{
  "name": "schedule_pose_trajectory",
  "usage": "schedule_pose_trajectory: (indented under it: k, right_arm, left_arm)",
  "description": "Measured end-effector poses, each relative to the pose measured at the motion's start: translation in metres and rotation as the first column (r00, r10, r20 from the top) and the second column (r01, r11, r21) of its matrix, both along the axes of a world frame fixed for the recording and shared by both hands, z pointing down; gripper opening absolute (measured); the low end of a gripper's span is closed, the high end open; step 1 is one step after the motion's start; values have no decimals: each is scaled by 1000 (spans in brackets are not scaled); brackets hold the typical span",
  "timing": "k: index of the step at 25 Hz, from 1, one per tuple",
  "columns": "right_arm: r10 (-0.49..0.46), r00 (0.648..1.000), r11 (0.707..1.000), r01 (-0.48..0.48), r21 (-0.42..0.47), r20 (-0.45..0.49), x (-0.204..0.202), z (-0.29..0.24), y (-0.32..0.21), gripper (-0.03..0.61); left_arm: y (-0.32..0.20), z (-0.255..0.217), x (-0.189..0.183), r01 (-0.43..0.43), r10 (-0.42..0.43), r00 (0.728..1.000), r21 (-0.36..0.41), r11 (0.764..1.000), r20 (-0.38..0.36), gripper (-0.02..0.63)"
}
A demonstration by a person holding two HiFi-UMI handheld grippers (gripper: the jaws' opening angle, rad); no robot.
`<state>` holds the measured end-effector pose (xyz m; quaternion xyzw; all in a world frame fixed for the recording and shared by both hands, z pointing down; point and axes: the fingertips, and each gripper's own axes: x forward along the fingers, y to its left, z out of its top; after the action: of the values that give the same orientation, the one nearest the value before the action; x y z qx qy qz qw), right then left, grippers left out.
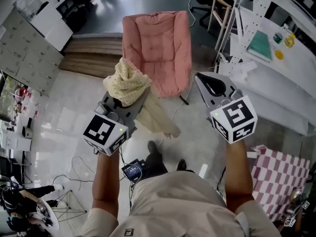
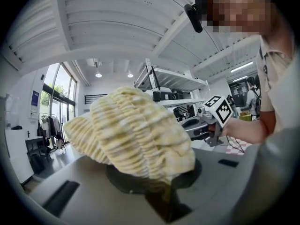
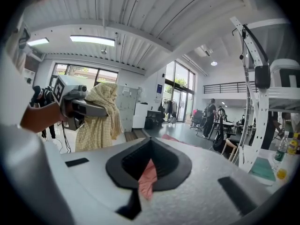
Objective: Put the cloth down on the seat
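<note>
Left claw (image 1: 131, 95) is clenched on the yellow cloth (image 1: 127, 82), held in the air with the pink cushioned chair (image 1: 158, 48) just ahead to its right, while the right claw (image 1: 200, 78) stands slightly parted, empty.

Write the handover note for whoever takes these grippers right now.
Left gripper: shut on the yellow cloth, which bunches over the jaws and hangs below them.
Right gripper: jaws slightly apart, nothing between them.
Pink seat: ahead on the floor, no cloth on it yet.
Done: the cloth is held in the air, short of the seat.
Left to do: carry it over the seat cushion, lower it, open the left jaws.
</note>
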<state>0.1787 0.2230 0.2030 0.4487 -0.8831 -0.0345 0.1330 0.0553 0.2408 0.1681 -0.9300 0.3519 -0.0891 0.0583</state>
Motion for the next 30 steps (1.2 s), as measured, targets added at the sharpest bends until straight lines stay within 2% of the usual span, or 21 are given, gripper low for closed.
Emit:
schedule_pose_trajectory:
  k: [6,14,22,30]
  right_arm:
    - [82,996,997,-82,4,-30,5,2,-33,-8]
    - [180,983,984,-180,8,-45,-15,-7,-96,-8]
    - [267,962,964,-267,-4,-51,-26,-4,-140,-8]
    - [317,946,948,-318,-3,-67,-47,-2,-173,-8]
  left_arm:
    - [-48,6,8,-97,97,995,1,995,-25,71]
    - [-122,8,-2,-236,237,971,26,971,-43,71]
    - [-176,10,-13,-310,311,950,30,950,-36,71]
    - [-214,7,-35,-342,343,938,27,939,-47,71]
